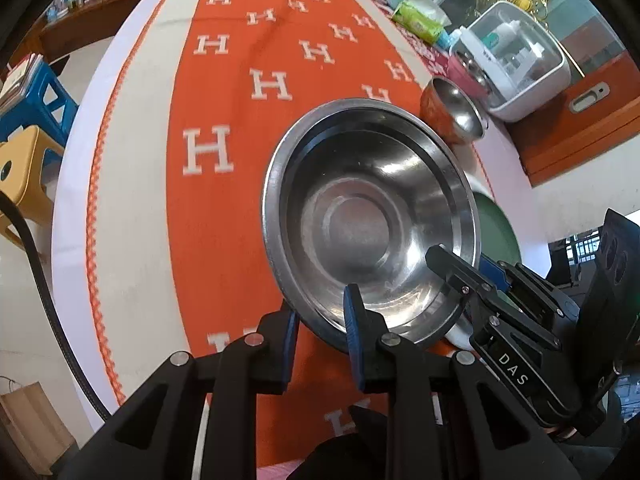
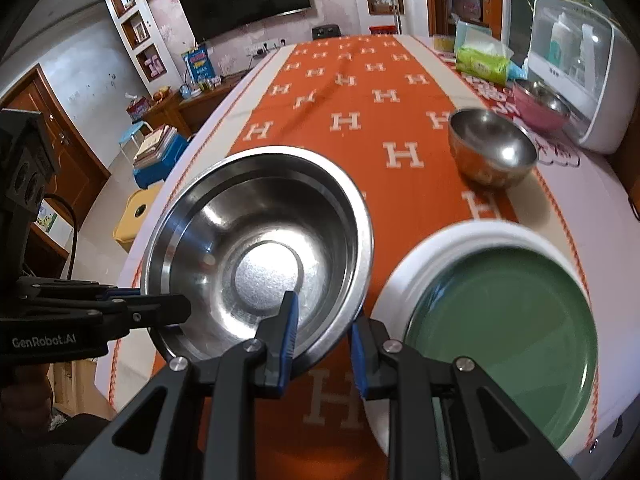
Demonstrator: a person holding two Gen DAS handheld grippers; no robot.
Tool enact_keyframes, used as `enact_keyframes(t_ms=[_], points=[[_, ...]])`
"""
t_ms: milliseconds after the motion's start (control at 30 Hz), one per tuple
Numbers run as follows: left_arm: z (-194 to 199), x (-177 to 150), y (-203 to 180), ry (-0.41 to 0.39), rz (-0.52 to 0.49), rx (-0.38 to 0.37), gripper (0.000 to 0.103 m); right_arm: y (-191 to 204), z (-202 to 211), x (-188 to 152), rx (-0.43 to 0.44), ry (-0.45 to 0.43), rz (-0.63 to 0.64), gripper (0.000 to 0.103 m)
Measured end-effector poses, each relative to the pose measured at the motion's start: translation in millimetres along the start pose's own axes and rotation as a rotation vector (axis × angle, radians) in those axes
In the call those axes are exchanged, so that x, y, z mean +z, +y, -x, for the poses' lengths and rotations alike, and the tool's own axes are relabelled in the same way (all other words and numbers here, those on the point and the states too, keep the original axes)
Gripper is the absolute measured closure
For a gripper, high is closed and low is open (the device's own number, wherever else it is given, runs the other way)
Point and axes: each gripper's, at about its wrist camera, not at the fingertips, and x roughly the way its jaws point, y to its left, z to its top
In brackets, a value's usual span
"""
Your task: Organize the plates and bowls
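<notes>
Steel bowl pinched by both grippers, tilted.

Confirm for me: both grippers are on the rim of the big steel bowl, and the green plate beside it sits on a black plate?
Not quite. The green plate sits on a white plate, not a black one; the right wrist view shows it. The rest holds: the left gripper and the right gripper each straddle the rim of the big steel bowl.

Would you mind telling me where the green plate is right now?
In the right wrist view the green plate lies low on the right, on the orange cloth, just right of the large steel bowl.
</notes>
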Motion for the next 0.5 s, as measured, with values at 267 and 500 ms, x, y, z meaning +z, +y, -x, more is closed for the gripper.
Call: enact_keyframes(t_ms=[267,500], points=[[-12.6,-22.3,-1.0,0.051,-0.012,0.022,0.083,3.7,-5.7,-22.7,-0.016,0.066,-0.001,0.079],[-21.5,-33.1,9.8,0.089,0.030,-0.015,0.080,10.2,-10.5,-30.1,-0.034,0.108,0.031,0.079]])
